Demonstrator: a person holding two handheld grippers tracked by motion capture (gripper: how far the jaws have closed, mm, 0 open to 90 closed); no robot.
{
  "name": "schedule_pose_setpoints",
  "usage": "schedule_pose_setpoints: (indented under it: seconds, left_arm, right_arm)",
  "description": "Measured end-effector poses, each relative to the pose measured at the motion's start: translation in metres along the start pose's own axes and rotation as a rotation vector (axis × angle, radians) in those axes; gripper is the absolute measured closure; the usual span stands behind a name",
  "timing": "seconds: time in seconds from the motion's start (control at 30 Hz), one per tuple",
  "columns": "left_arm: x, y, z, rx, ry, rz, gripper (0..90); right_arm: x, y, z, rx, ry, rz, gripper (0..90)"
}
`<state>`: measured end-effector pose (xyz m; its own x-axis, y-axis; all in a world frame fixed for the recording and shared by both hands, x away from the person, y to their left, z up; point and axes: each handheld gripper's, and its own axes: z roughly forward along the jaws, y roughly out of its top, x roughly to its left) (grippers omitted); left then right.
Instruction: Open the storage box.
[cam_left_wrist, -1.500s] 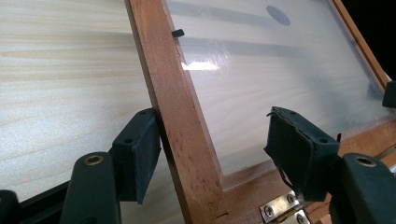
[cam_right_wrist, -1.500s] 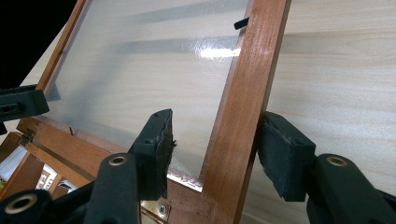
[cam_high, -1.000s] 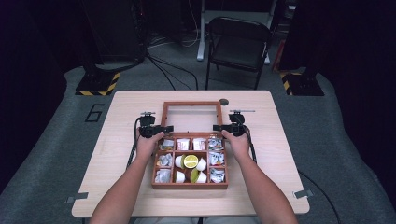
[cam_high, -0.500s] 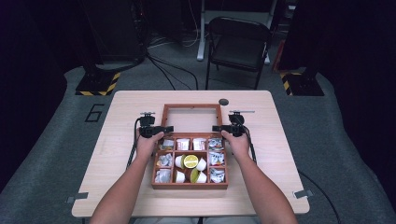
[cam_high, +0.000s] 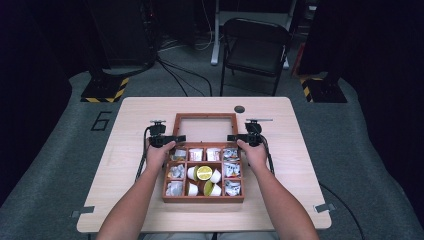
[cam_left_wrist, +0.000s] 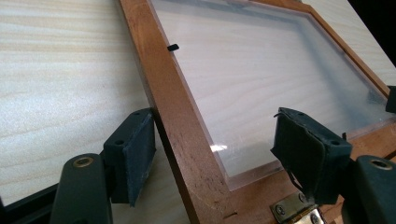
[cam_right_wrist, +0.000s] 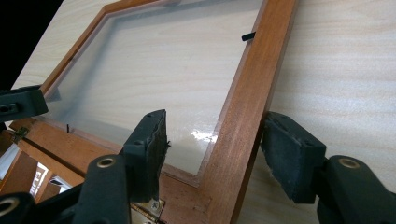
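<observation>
Two hand-held grippers: left hand-held gripper (cam_high: 175, 138) and right hand-held gripper (cam_high: 233, 137), both released, jaws having just widened on the right, straddle one glass-paned wooden lid (cam_high: 205, 116) lying open at centre frame behind one nine-compartment wooden box (cam_high: 203, 199) on the table (cam_high: 130, 115), forearms outstretched.

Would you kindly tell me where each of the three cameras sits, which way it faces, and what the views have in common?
High view: above the person's side, looking forward and down on the table; both forearms, left gripper and right gripper show beside the wooden box.
Left gripper view: rides the left gripper, looking along its jaws astride the lid frame.
Right gripper view: rides the right gripper, its jaws astride the frame's other side.
Shared: the open glass lid.
</observation>
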<state>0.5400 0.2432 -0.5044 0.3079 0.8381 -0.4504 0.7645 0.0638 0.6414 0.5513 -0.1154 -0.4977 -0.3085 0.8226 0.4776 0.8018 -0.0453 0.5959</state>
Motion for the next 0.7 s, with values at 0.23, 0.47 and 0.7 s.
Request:
schedule_pose_setpoints:
  seconds: [0.23, 0.47, 0.7]
  left_arm:
    - [0.000, 0.000, 0.000, 0.001, -0.001, -0.012, 29.7]
    - [0.002, 0.000, -0.002, -0.002, 0.005, -0.024, 30.8]
    - [0.006, -0.001, -0.015, -0.015, 0.019, -0.033, 32.8]
  right_arm:
    - [-0.001, 0.000, 0.001, 0.008, 0.005, 0.016, 40.2]
    - [0.000, 0.000, -0.001, 0.009, 0.002, 0.036, 39.7]
    - [-0.007, -0.003, -0.012, -0.012, -0.012, 0.058, 39.0]
